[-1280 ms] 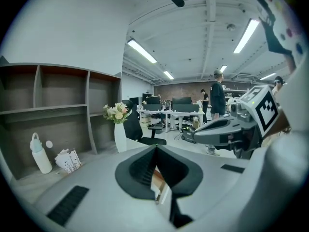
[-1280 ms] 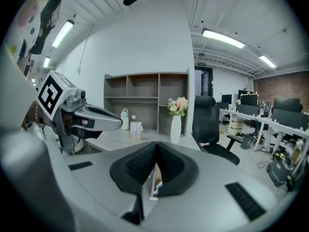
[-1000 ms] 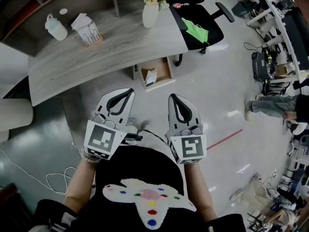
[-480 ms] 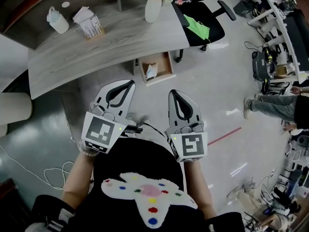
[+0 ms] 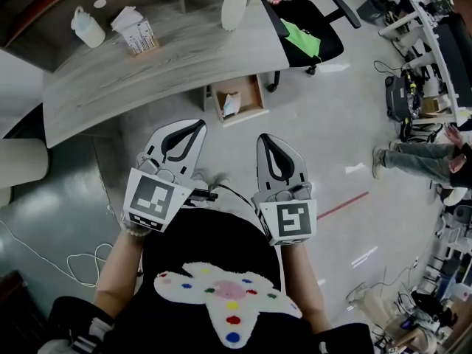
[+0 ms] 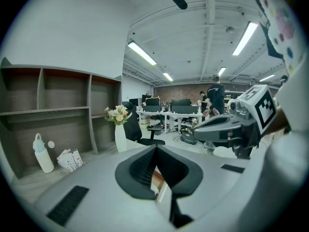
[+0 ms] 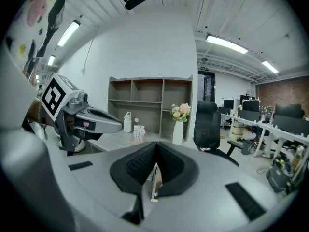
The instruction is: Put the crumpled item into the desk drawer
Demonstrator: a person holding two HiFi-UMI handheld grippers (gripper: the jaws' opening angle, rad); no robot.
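One crumpled item [image 5: 230, 105]: a white wad lying inside the open desk drawer [image 5: 254, 94], toward its left side. It is too small from here to say what it is made of.
Desk drawer: stands open below the near edge of the desk [image 5: 147, 76], wooden inside. I can make out nothing else in it.
Left gripper [image 5: 193, 128]: jaws pressed together with nothing between them, held low in front of the person's chest, well apart from the drawer.
Right gripper [image 5: 267, 144]: also closed on nothing, beside the left one and pointing toward the drawer.
Step in hand: I'd judge the putting-in done, since the wad sits in the drawer and neither gripper holds anything.
Next move: if anything, shutting the drawer. That would call for stepping up to the desk and pushing its front squarely with a closed jaw tip, so it slides in without skewing.
Desk top: grey wood grain with a curved front. On it are a white bottle [image 5: 87, 29], a paper pack [image 5: 136, 34] near the bottle, and a white vase of flowers [image 5: 234, 6] at the right end.
Room: a pale glossy floor [image 5: 324, 161] with a red strip [image 5: 346, 205] and a white cable [image 5: 44, 260] on it. A black office chair [image 5: 324, 46] with a green cloth [image 5: 302, 46] on its seat stands just beside the desk's end. An open shelf unit [image 7: 145, 98] stands behind the desk. Workstations [image 5: 435, 35] are off to the right, with a person's legs [image 5: 413, 159] near them.
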